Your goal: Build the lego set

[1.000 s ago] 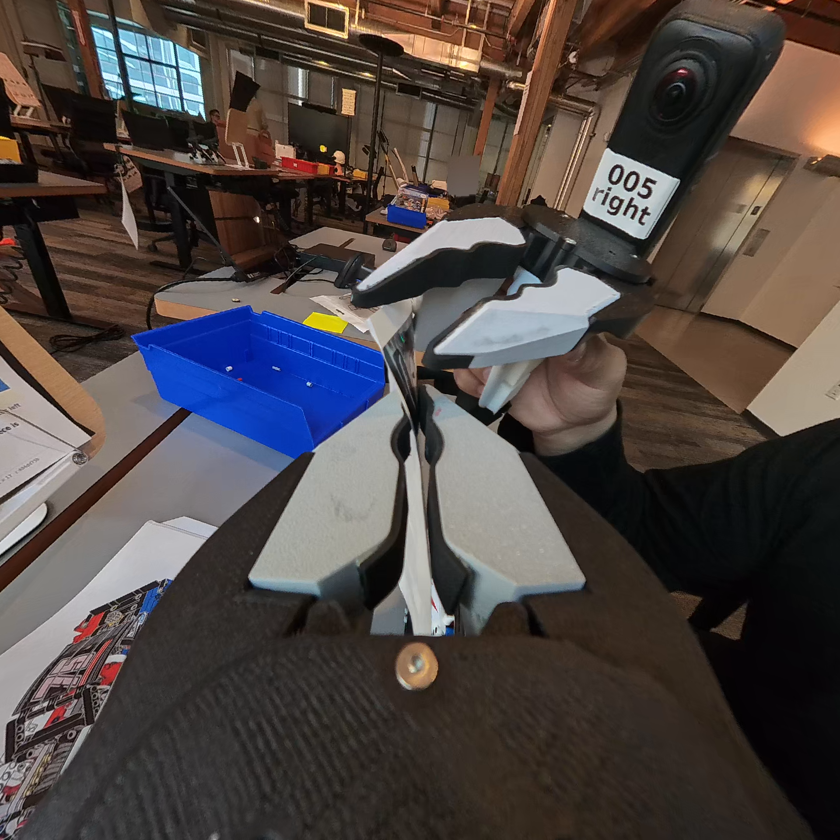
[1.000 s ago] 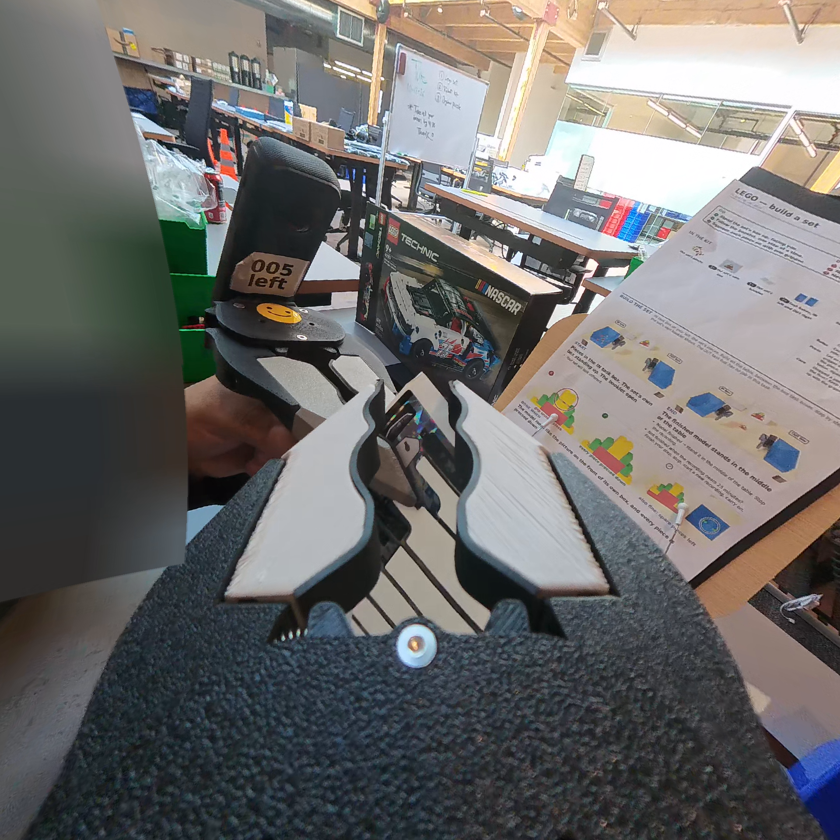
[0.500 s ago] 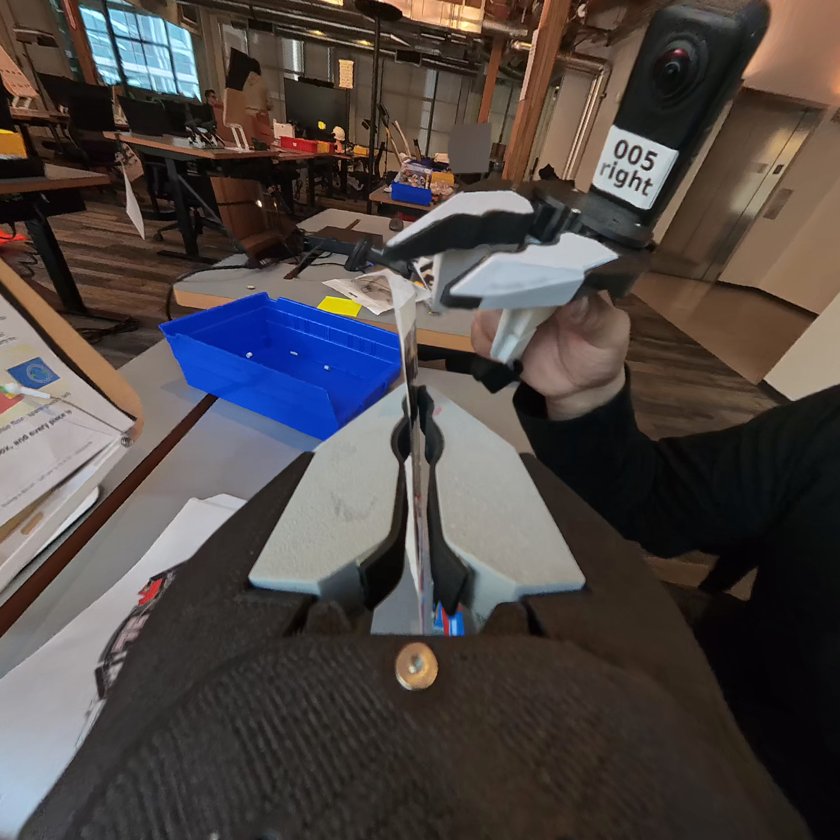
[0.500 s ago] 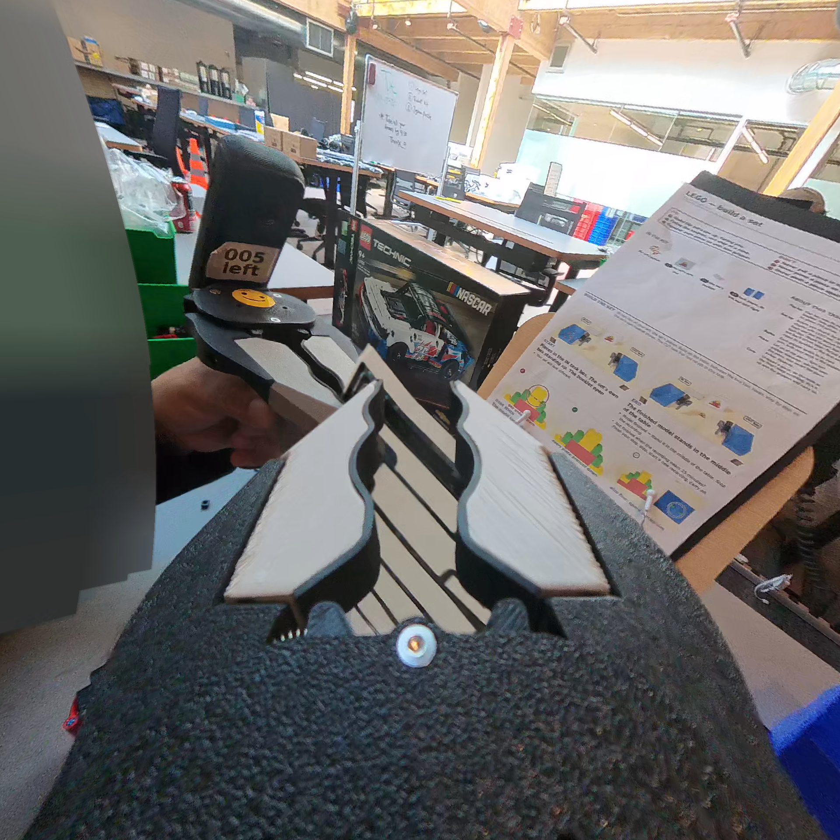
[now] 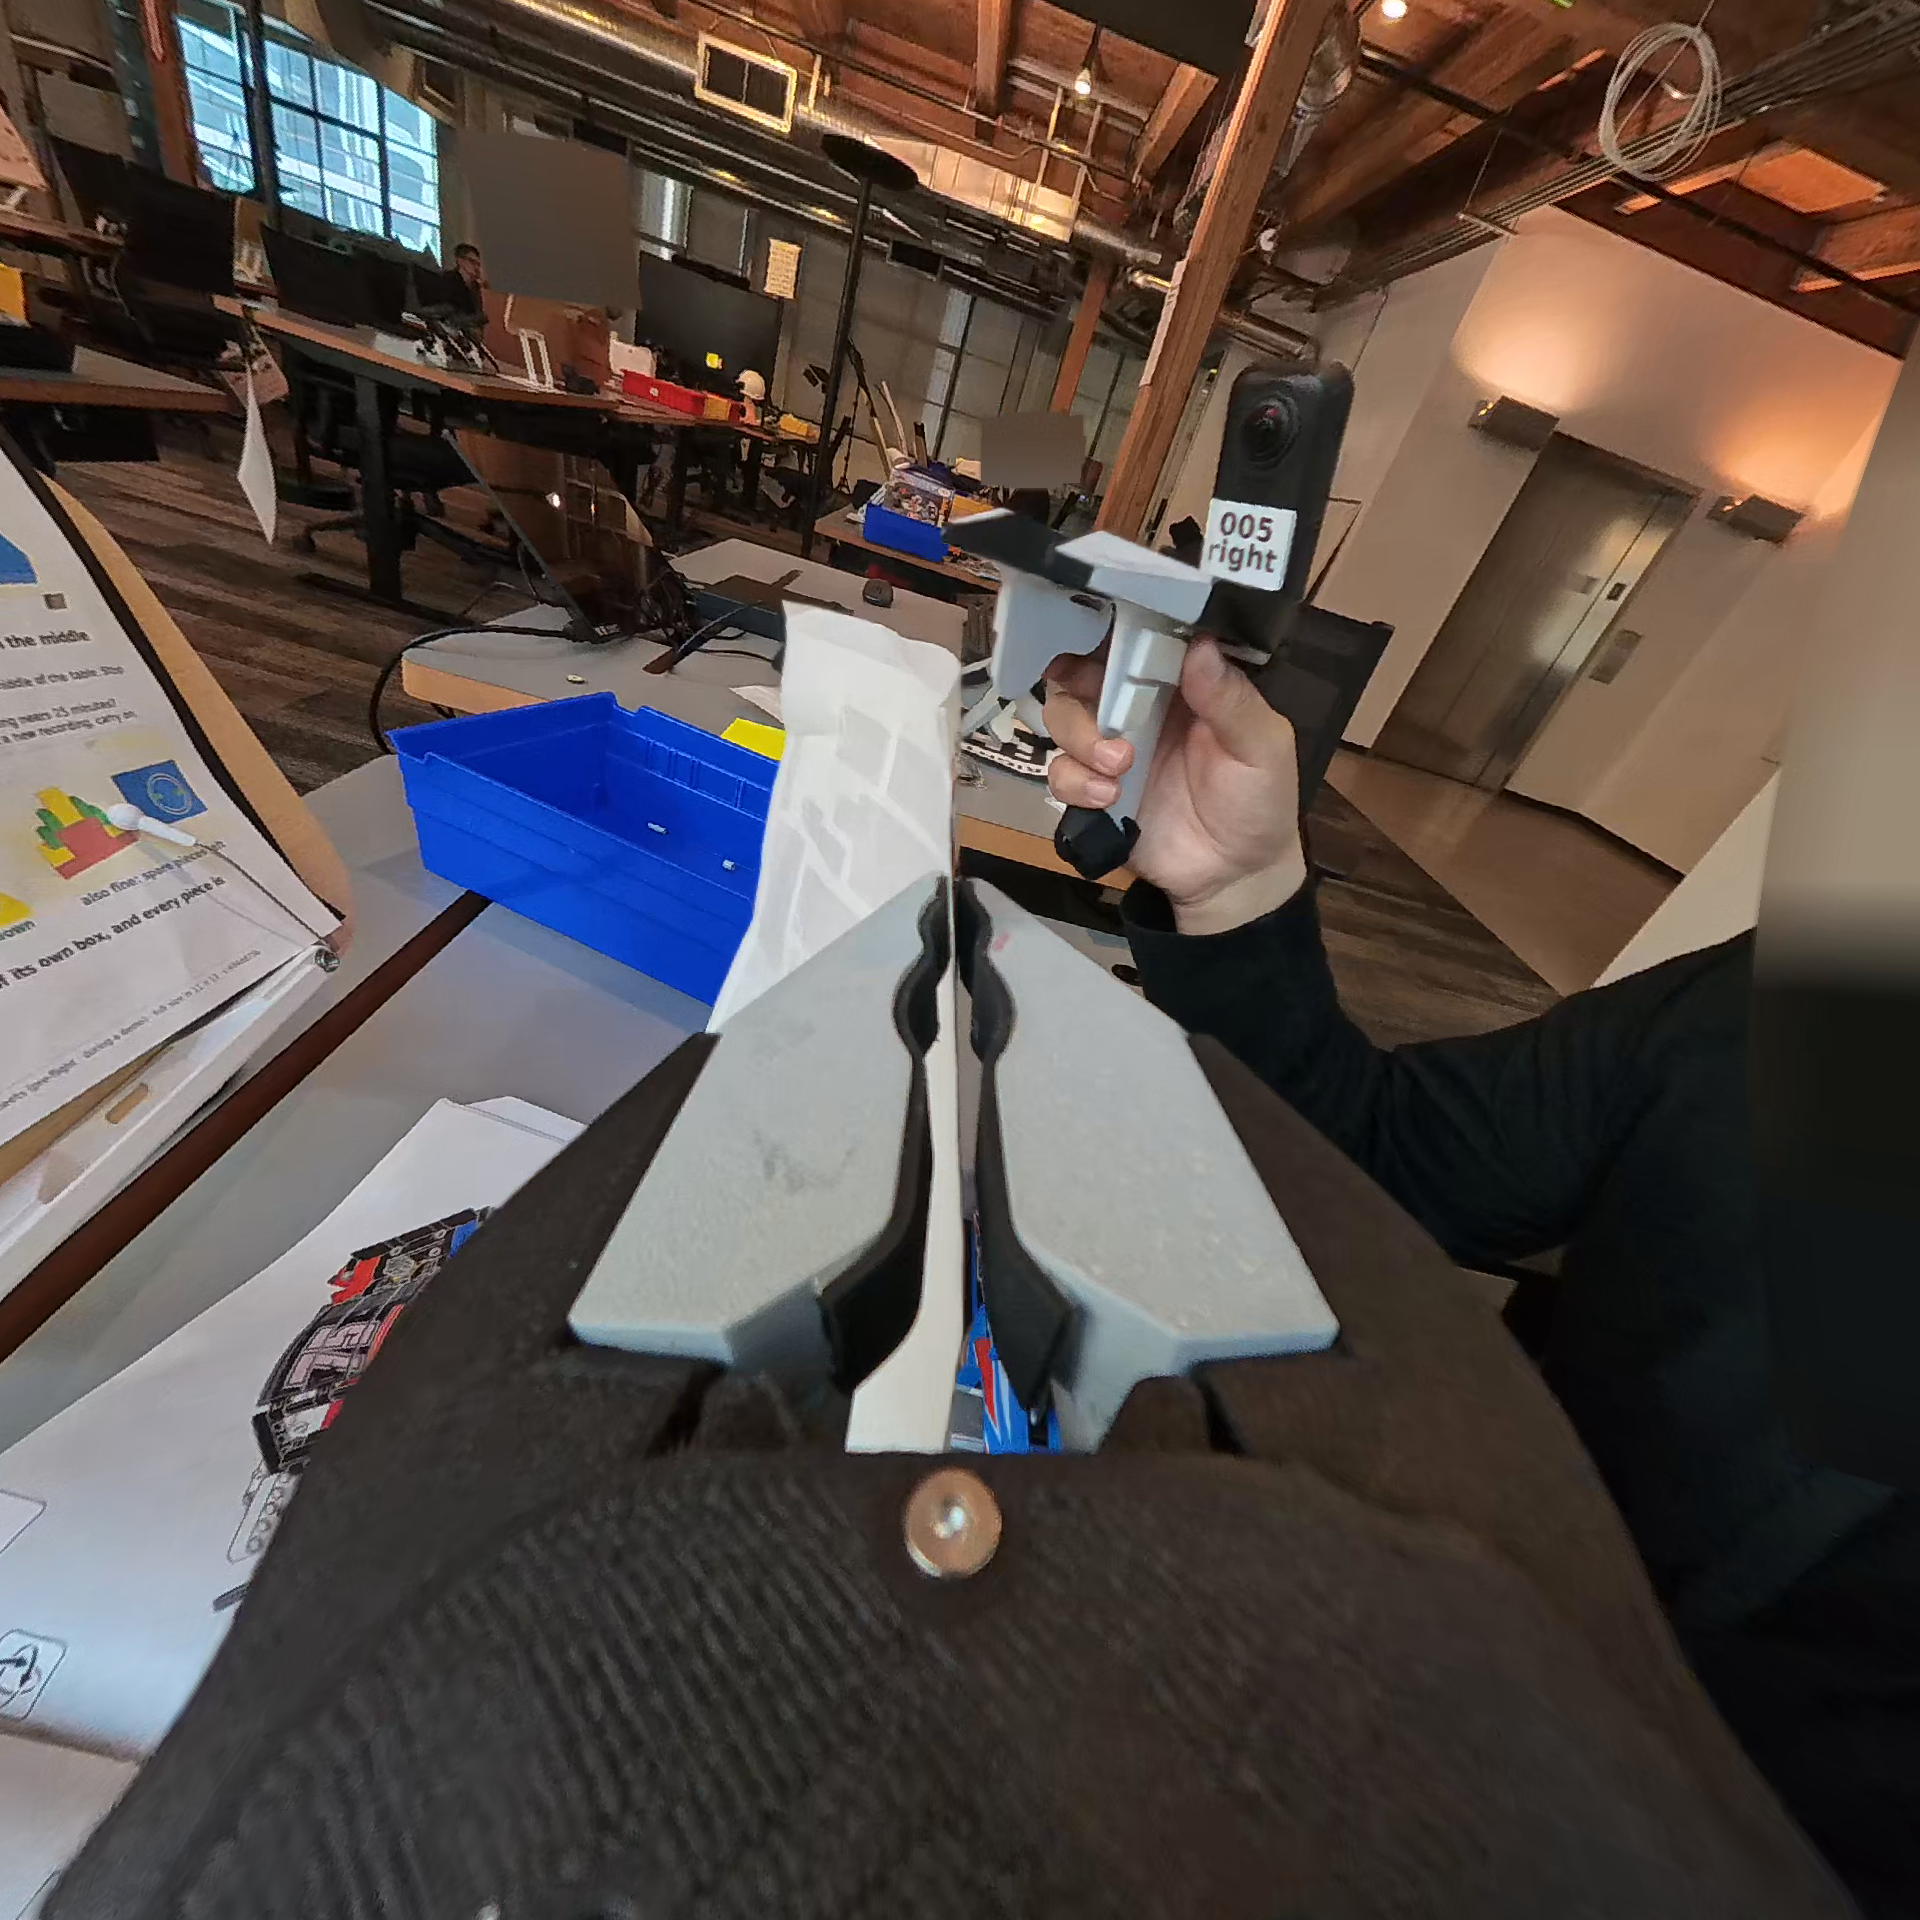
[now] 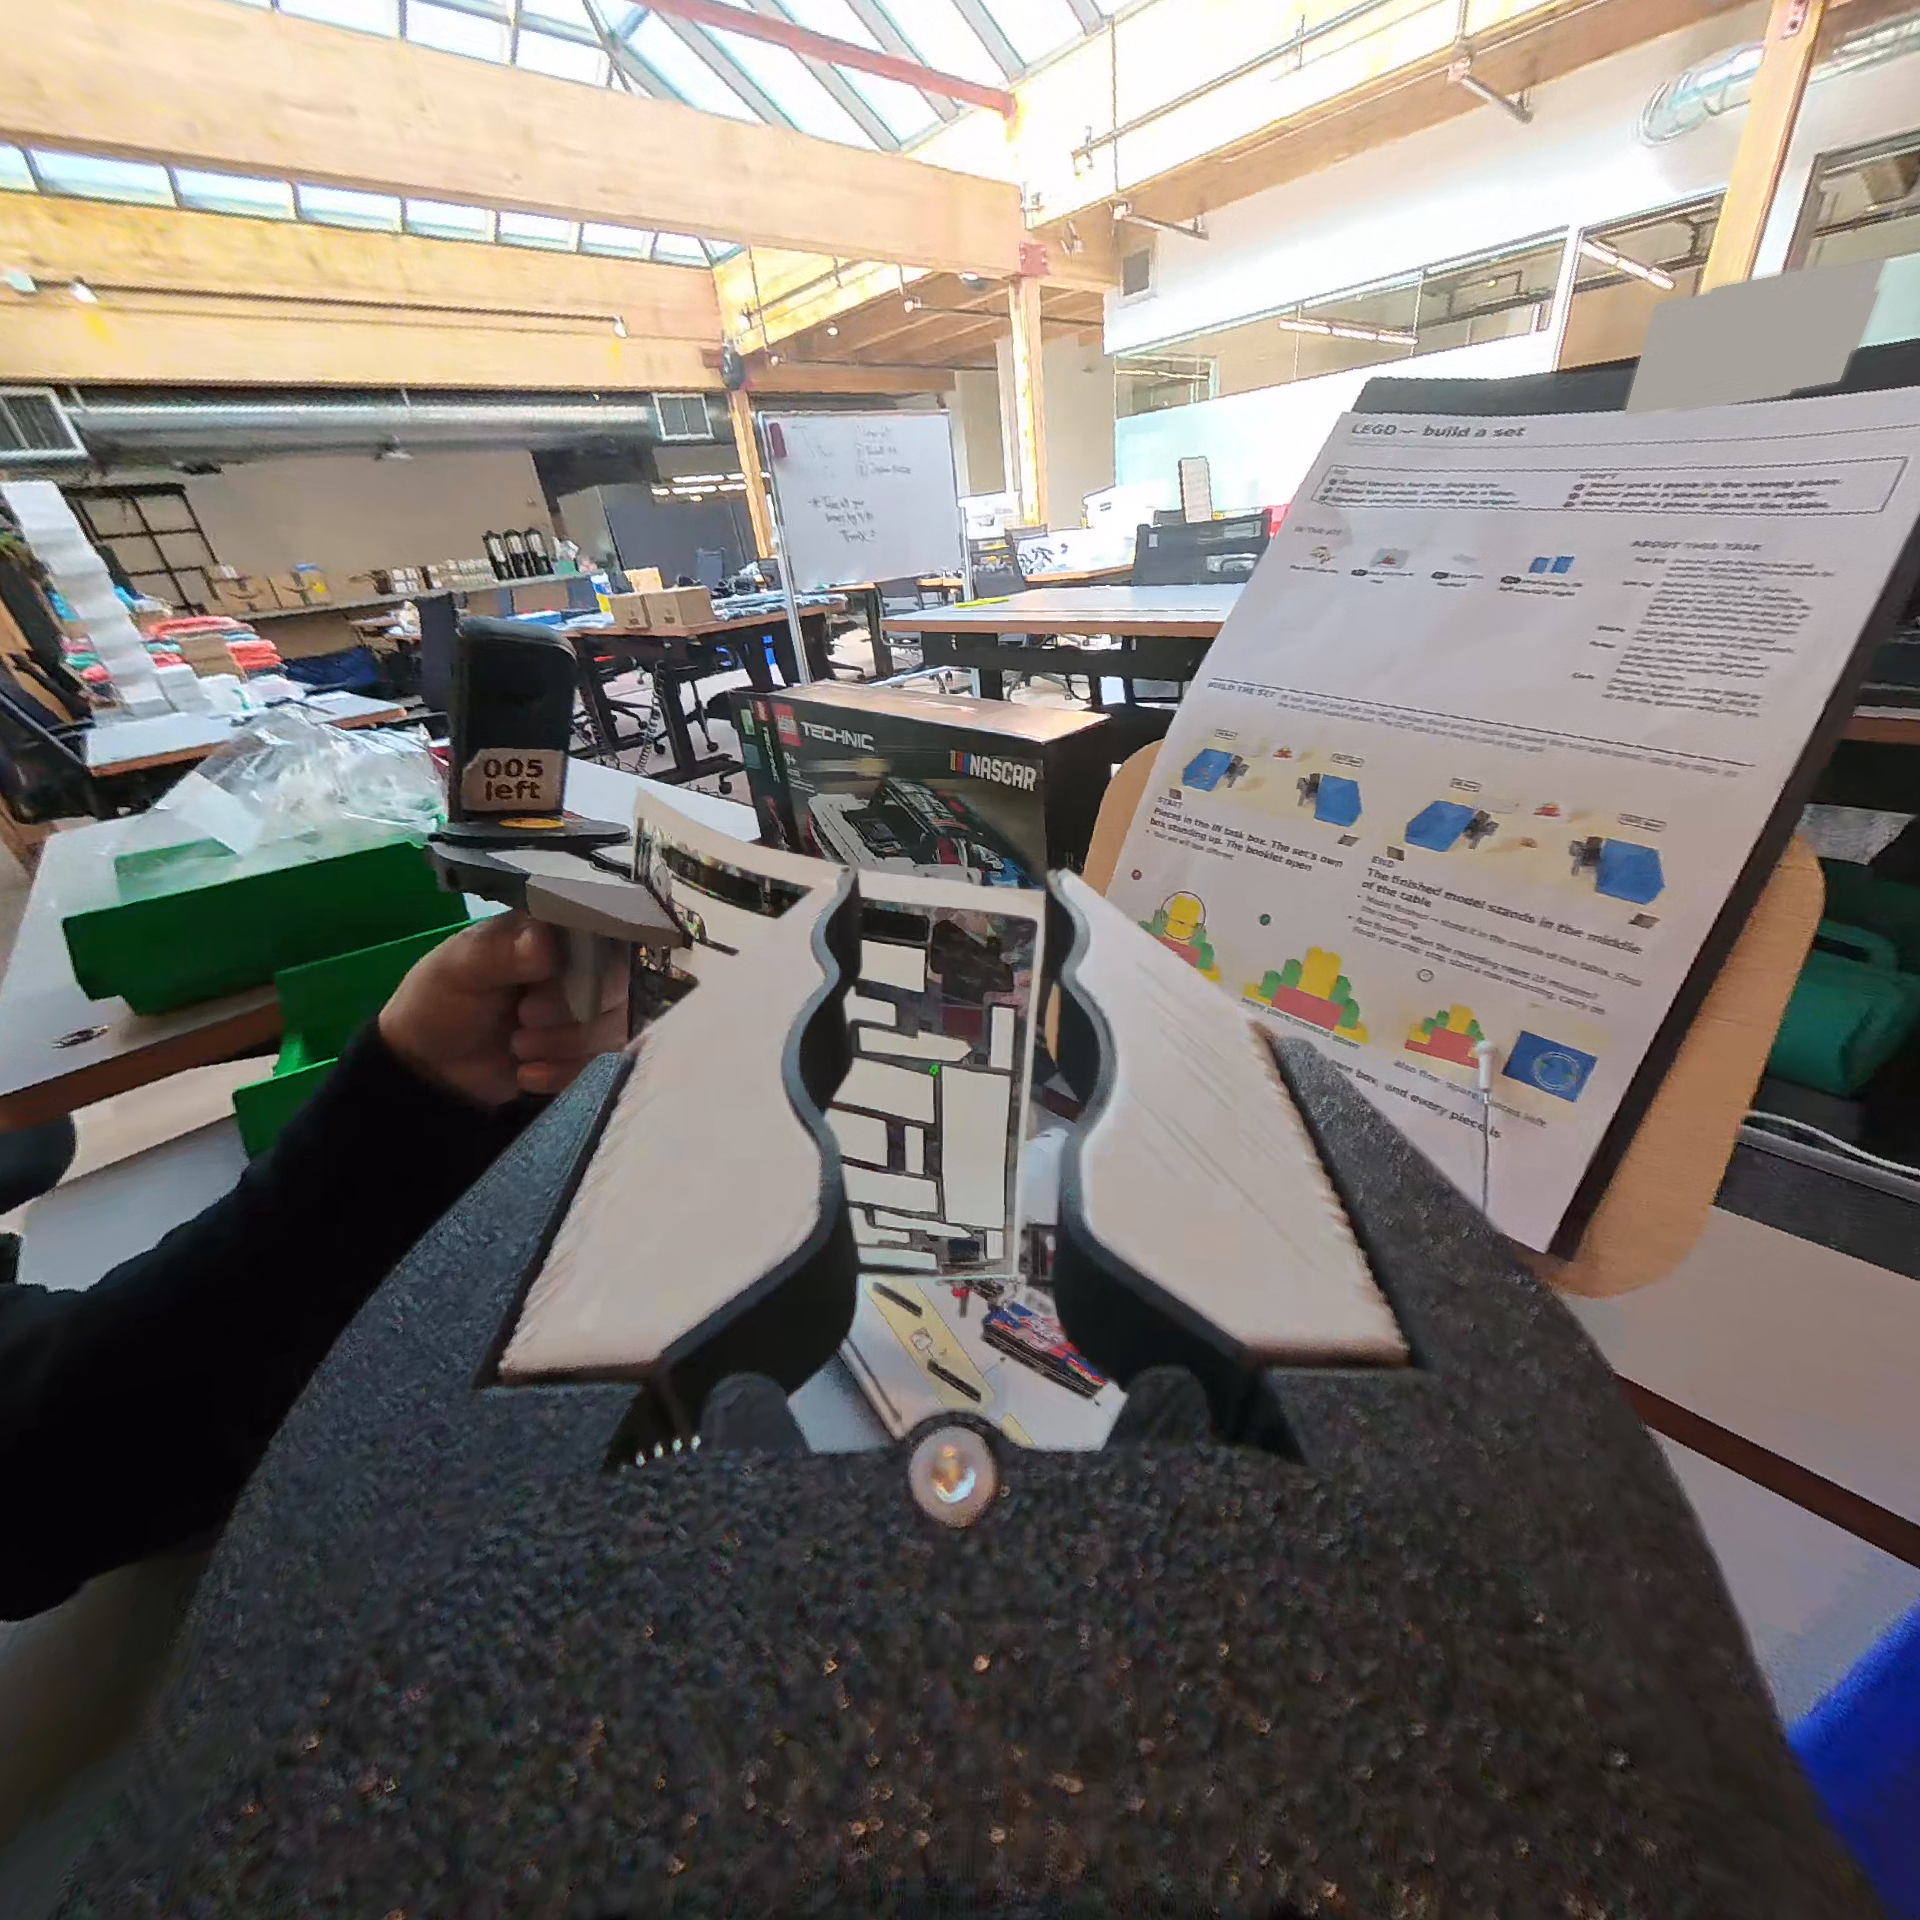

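My left gripper (image 5: 951, 899) is shut on a sticker sheet (image 5: 862, 769), which stands upright out of its jaws with its white back showing. In the right wrist view the sheet's printed side (image 6: 935, 1039) faces me, held by the left gripper (image 6: 665, 914) in a person's hand. My right gripper (image 6: 951, 894) is open and empty, its jaws framing the sheet from a distance. In the left wrist view the right gripper (image 5: 966, 530) is up and to the right of the sheet, apart from it.
A blue bin (image 5: 592, 800) with a few tiny parts sits on the grey table behind the sheet. A booklet (image 5: 208, 1403) lies at lower left. The dark Lego box (image 6: 914, 769), a tilted instruction board (image 6: 1507, 779) and green bins (image 6: 239, 925) stand beyond. About 15 centimetres separates my left fingertips from my right.
My right gripper has drawn back from the sheet's top edge, up and to the right. The sheet stays in my left gripper and has turned its flat side more into view.
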`<state>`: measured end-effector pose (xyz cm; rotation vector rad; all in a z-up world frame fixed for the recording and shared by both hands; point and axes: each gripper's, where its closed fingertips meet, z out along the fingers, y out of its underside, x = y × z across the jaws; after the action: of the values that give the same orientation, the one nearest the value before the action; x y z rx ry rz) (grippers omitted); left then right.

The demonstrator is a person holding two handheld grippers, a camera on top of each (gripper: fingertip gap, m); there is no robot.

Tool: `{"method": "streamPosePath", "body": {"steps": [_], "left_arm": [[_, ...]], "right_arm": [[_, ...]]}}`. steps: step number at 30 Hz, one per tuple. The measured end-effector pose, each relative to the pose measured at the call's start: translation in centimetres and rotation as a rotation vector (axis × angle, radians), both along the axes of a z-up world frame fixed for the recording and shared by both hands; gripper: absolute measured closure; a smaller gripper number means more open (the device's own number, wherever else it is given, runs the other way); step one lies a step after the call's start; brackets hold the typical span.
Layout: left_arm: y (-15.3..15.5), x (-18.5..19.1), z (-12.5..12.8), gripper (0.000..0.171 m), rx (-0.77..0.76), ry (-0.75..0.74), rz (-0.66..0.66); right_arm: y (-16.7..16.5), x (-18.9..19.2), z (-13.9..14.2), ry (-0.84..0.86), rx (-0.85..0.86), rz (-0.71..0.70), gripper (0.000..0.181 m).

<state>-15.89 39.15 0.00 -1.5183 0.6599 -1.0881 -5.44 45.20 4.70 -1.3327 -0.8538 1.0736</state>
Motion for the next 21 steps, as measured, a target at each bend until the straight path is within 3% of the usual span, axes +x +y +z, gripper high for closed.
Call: {"method": "streamPosePath", "body": {"steps": [11,17,21], "left_arm": [[-1.5,0.4,0.5,0.171,0.000,-0.023,-0.090],[-2.1,-0.1,1.0,0.171,-0.003,-0.066,-0.135],[-2.2,0.2,1.0,0.171,-0.008,-0.070,-0.152]], "right_arm": [[1.0,-0.4,-1.3,-0.027,-0.035,0.029,0.130],[0.1,-2.2,-2.3,-0.037,-0.036,0.174,0.110],[-1.3,-3.7,-3.7,-0.067,-0.075,0.309,0.115]]}}
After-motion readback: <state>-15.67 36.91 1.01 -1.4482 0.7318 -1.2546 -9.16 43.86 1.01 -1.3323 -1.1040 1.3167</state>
